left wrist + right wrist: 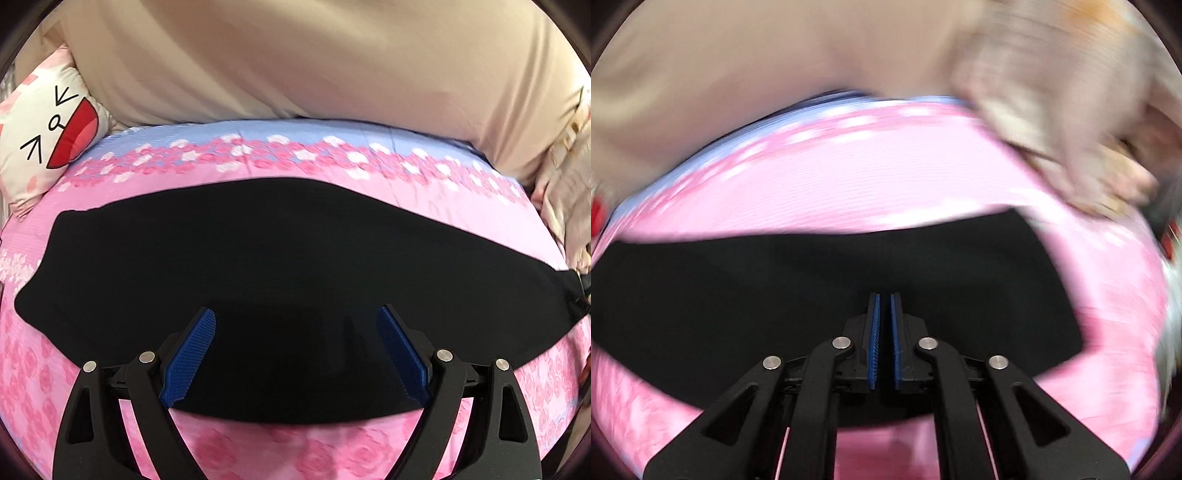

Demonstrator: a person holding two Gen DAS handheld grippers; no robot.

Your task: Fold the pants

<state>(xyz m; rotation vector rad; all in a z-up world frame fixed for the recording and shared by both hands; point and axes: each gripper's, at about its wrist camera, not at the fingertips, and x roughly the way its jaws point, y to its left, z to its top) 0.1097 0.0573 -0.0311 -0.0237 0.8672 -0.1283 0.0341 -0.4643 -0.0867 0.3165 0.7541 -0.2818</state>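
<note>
Black pants (258,258) lie flat as a long folded band across a pink flowered bedsheet (258,443). My left gripper (295,310) hovers over their near edge, its blue pads (192,354) wide open with only the cloth below. The right wrist view is motion-blurred. There the pants (775,295) fill the lower half, their right end squared off. My right gripper (885,295) sits above them with its blue pads (874,332) a thin slit apart and nothing between them.
A cream quilt (295,55) is bunched along the far side of the bed. A white cushion with a cartoon face (44,136) sits at the far left. Pale patterned bedding (565,192) (1052,92) is piled at the right edge.
</note>
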